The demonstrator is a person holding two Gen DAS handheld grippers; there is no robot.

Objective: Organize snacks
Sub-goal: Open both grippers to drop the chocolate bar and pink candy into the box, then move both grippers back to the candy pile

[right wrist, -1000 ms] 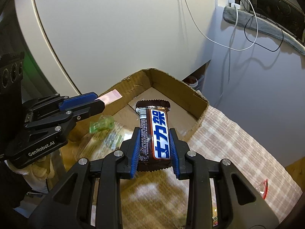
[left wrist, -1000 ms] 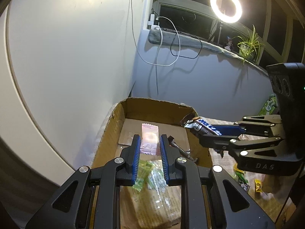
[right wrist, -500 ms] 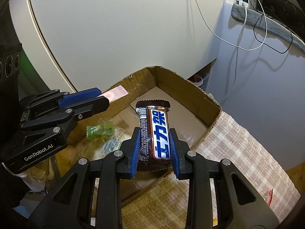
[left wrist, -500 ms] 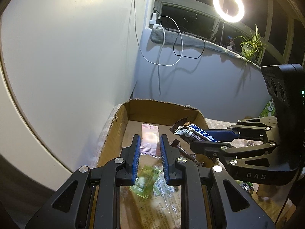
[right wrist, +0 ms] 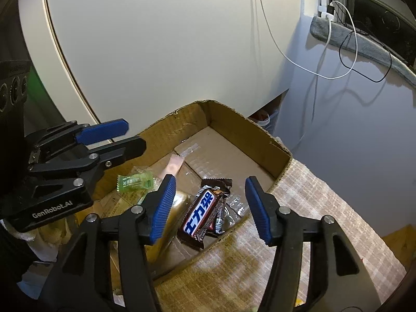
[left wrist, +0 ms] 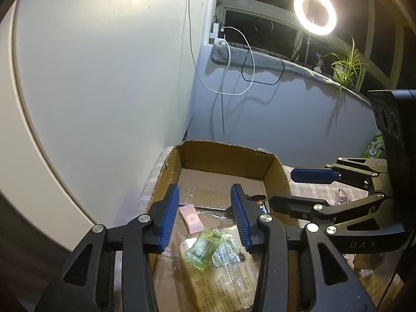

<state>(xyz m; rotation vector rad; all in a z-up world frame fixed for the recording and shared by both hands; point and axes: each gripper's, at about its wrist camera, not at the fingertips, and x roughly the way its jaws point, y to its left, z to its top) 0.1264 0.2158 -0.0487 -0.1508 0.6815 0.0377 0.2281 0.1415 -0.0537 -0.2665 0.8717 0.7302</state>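
Note:
An open cardboard box (left wrist: 221,153) (right wrist: 241,122) holds the snacks. A pink wrapped sweet (left wrist: 192,218) (right wrist: 173,167) lies on its floor, with a green wrapped candy (left wrist: 202,247) (right wrist: 135,182) nearer me. A brown chocolate bar with blue and white lettering (right wrist: 201,215) lies inside by the near right wall; in the left wrist view only its end (left wrist: 260,202) shows. My left gripper (left wrist: 205,213) is open and empty above the pink sweet. My right gripper (right wrist: 209,205) is open and empty above the chocolate bar.
A checked cloth (right wrist: 325,221) covers the table right of the box. A white curved panel (right wrist: 156,39) stands close behind the box. A grey-blue wall (left wrist: 299,119) with hanging cables stands at the back. More snack packets (left wrist: 374,148) lie far right.
Both grippers have opened. The pink sweet dropped from the left gripper and the chocolate bar from the right gripper; both now lie in the box.

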